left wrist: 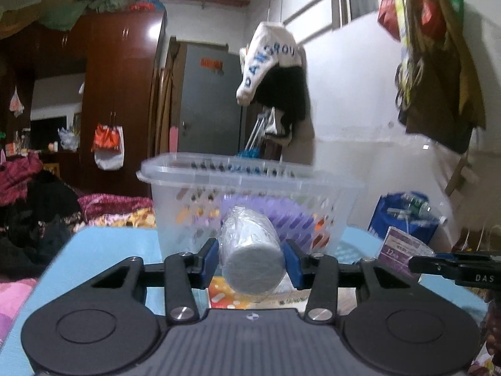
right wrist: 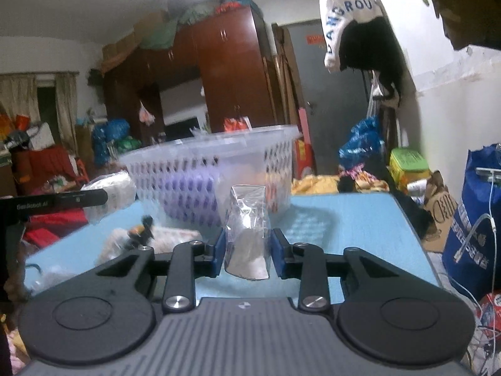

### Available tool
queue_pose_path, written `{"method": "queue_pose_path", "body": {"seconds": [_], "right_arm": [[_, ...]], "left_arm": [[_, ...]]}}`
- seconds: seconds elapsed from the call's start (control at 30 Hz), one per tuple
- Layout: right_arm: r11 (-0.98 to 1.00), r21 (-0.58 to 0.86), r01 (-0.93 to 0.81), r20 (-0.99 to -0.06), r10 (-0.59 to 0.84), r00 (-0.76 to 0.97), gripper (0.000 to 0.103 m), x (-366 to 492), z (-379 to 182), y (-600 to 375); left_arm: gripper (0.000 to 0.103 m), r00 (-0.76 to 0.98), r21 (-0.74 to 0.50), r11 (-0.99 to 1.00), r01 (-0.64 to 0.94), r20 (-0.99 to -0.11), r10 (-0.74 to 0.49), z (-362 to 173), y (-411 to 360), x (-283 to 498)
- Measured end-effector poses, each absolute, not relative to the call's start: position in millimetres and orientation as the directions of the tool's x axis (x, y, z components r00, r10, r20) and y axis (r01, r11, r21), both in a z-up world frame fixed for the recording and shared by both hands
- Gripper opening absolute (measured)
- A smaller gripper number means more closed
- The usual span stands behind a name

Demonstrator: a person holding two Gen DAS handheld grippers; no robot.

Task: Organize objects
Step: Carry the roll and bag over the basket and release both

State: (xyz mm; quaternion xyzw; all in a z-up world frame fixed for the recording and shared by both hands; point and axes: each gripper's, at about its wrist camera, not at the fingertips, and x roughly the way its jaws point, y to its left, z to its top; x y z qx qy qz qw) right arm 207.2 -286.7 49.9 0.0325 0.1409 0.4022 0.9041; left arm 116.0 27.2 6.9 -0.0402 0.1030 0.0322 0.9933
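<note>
My left gripper [left wrist: 252, 258] is shut on a white roll wrapped in clear plastic [left wrist: 250, 250], held above the blue table just in front of the clear perforated basket [left wrist: 247, 181]. A purple item [left wrist: 266, 213] lies inside the basket. In the right wrist view, my right gripper [right wrist: 247, 252] is shut on a small clear plastic packet [right wrist: 247, 235] with white contents, also in front of the basket [right wrist: 213, 169]. The left gripper [right wrist: 62, 202] with its roll [right wrist: 111, 192] shows at the left of that view. The right gripper's finger [left wrist: 454, 266] enters the left wrist view from the right.
The blue table [right wrist: 344, 219] carries loose packets: a colourful one [left wrist: 225, 297] under the left gripper, a purple-white one [left wrist: 404, 247], and a crumpled one [right wrist: 141, 235]. Bags and clothes crowd the floor around. A blue bag [right wrist: 476, 219] stands right of the table.
</note>
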Motion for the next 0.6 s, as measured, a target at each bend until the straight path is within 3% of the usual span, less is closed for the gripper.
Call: {"method": "queue_pose_path", "body": {"seconds": [0.33,0.6], "right_arm": [[0.67,0.077,-0.738,-0.152,0.74,0.655,0.035,208,114,-267],[0.713,0.006,-0.701,-0.239,0.681,0.692,0.035,246,150,-207]], "left_arm": [[0.049,0.985,-0.005,0.993,-0.122,-0.126,0.121,82,25,101],[0.049,0.967,0.012,0.99,-0.141,-0.211,0.14,133,34,157]]}}
